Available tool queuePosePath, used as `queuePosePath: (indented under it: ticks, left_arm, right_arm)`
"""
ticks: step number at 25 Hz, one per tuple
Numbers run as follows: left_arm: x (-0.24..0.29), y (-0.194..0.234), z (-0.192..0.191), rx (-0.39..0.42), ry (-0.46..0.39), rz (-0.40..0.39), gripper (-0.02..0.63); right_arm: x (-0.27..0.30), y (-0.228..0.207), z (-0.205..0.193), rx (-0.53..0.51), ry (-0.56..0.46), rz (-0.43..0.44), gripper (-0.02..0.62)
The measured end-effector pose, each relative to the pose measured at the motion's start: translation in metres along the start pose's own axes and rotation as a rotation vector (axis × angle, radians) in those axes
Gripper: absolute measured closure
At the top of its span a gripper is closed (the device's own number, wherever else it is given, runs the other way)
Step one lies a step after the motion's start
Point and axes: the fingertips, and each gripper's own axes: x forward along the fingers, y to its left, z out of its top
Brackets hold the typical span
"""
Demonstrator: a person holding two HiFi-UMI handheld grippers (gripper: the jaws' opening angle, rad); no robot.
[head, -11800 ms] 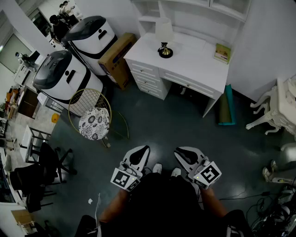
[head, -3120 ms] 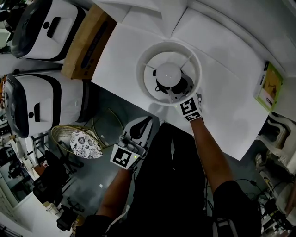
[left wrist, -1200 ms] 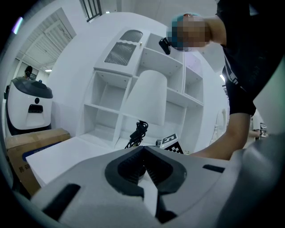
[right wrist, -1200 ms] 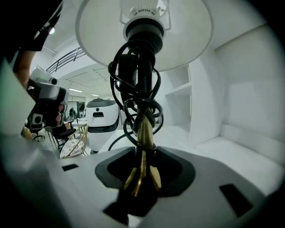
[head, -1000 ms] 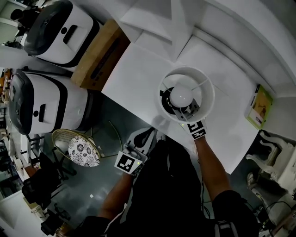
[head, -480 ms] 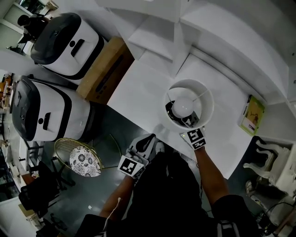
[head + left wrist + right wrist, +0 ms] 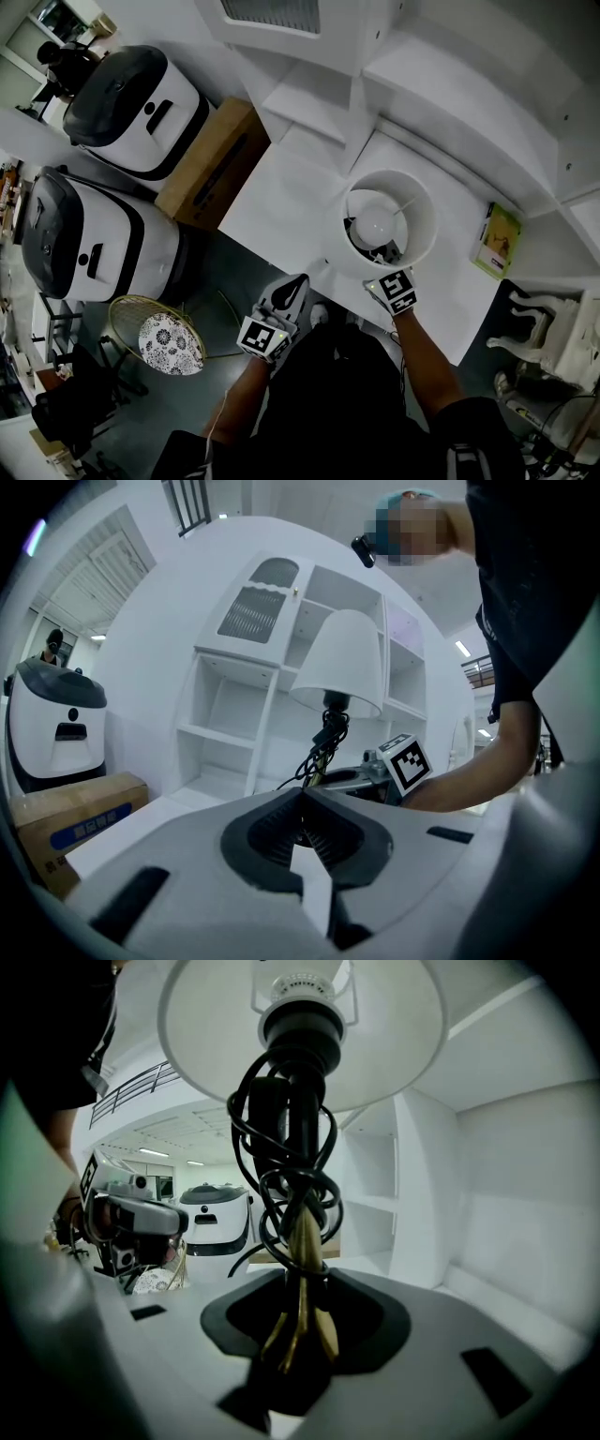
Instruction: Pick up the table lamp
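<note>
Looking steeply down, the head view showed the table lamp [image 7: 389, 230] over the front edge of the white desk [image 7: 281, 192]. Its round white shade hid the stem, the base and the fingertips of the right gripper [image 7: 391, 277] beneath it. Only the right gripper's own view showed the hold: its jaws pinched the lamp's brass stem [image 7: 302, 1241], with black cord [image 7: 272, 1129] coiled around the stem above them. The base was out of sight in every view, so whether it touched the desk could not be told. The left gripper [image 7: 296, 281] hovered just off the desk's front edge, jaws pressed together on nothing. A green book [image 7: 497, 242] lay at the desk's right end.
</note>
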Motion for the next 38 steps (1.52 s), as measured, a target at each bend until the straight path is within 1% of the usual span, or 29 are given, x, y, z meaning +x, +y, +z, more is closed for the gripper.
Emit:
queuePosePath:
  ticks: [4,6,12,17,20,25,34,38]
  left_arm:
    - [-0.001,0.008,0.006,0.003,-0.01,0.005,0.588]
    - [-0.001,0.009,0.009,0.0,-0.02,-0.007,0.588]
    - [0.002,0.011,0.018,0.018,-0.034,-0.031,0.588]
    - [-0.006,0.009,0.034,0.016,-0.053,-0.028,0.588]
    - [-0.011,0.007,0.043,0.034,-0.061,-0.029,0.588]
    - [-0.016,0.004,0.048,0.051,-0.078,-0.032,0.588]
    - [-0.017,-0.011,0.049,0.043,-0.094,-0.041,0.588]
    - [-0.019,-0.009,0.047,0.034,-0.101,-0.017,0.588]
  right_arm:
    - [-0.012,0.004,0.019,0.007,-0.009,-0.006,0.445]
    - [-0.018,0.007,0.027,0.011,-0.018,-0.007,0.443]
    - [-0.036,0.009,0.037,0.013,-0.006,-0.029,0.443]
    - [-0.051,0.019,0.059,0.046,-0.024,-0.015,0.445]
    - [-0.059,0.021,0.06,0.057,-0.02,-0.021,0.445]
    - [-0.069,0.024,0.056,0.041,-0.002,-0.028,0.445]
    - [-0.083,0.033,0.051,0.035,0.0,-0.032,0.445]
    - [-0.088,0.033,0.051,0.02,0.0,-0.029,0.445]
